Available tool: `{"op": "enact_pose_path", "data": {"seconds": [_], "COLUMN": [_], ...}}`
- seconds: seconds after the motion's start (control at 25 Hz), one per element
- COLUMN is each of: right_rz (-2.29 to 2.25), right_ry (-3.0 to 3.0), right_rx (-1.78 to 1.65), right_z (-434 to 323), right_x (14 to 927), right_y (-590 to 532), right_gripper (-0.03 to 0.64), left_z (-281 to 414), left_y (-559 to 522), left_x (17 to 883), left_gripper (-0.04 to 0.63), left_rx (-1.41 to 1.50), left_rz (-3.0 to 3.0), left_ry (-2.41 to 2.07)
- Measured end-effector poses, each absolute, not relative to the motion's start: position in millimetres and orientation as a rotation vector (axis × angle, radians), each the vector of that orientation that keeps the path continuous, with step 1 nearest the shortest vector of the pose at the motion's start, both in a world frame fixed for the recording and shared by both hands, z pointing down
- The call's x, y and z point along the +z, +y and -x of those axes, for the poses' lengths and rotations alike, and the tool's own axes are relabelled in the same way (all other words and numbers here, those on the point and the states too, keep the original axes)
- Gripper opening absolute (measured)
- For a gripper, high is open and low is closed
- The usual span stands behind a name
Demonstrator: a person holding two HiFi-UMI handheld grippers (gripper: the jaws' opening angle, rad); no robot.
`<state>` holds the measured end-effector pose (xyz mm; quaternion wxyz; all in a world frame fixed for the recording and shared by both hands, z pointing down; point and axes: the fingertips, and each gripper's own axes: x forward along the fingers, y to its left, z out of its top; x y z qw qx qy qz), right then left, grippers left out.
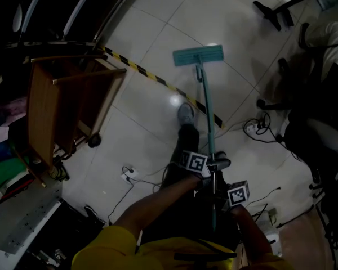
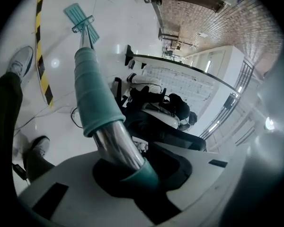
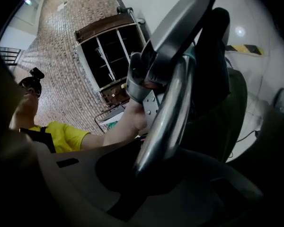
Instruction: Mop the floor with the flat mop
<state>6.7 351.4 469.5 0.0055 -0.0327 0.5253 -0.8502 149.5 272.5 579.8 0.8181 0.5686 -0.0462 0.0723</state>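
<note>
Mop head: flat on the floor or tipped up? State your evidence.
Flat: the mop head lies spread on the tiled floor beyond the striped tape.

The flat mop (image 1: 205, 108) has a teal rectangular head (image 1: 198, 55) lying flat on the floor (image 1: 225, 16), long side crosswise to the pole; the pole, which is chrome metal with teal sleeves, joins the head at its middle and slants up from it toward the camera; the floor is pale, glossy tile in large squares, with bright glints.
</note>
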Motion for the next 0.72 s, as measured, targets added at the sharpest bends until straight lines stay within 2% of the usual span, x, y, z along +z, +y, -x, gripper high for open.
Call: {"op": "enact_pose_path", "data": {"seconds": [0.12,0.28,0.52,0.72], "right_rz": [0.102,0.092,0.1,0.064], "right_ry": [1.754,1.925,2.03,1.818], "right_rx": [-2.609,-2.507,-2.482,-2.483], "right_z": [-14.6,-25.6,-30.8,-20.8], "right_x": [492.6,539.7,597.4,580.0], "right_y": [336.2,253.0,136.2,132.0], "right_gripper": [0.034,0.043,0.04,0.023], "left_z": [-159.8,-171.8,-174.0,-162.5], "left_y": [248.2,160.1,40.4,34.7], "left_x": [594.1,621.2,675.4,679.9], "left_gripper": [0.095,0.095,0.095,0.084], "left_rx": [0.07,-0.025,0.119,0.174], "left_rz": [-1.284,-1.241,-1.357,-1.388], "left_ry": [-0.098,-0.069,-0.059,-0.14]}}
